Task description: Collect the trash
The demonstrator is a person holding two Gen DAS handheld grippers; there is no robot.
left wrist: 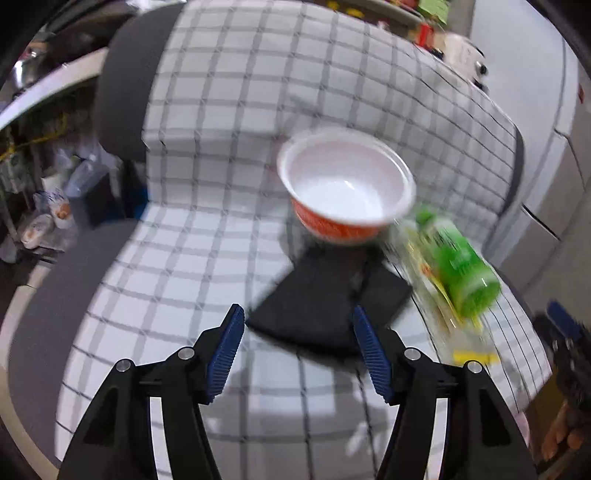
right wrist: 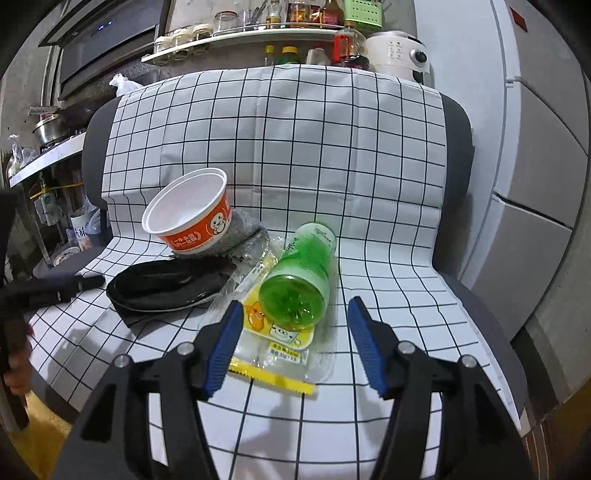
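Green plastic bottle (right wrist: 295, 286) lies on its side.

A home kitchen: shelf of jars and bottles (right wrist: 258, 26), pot (right wrist: 46, 129), fridge (right wrist: 535, 166).

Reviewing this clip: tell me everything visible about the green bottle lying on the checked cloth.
The green bottle is translucent plastic with a paler printed label around its body. It lies on its side on the checked cloth, base toward the right wrist camera and neck pointing away; the left wrist view shows a green cap. It looks empty, though I cannot be sure. It rests on a clear and yellow snack wrapper, beside the orange instant-noodle cup. Neither hand-held gripper touches it.
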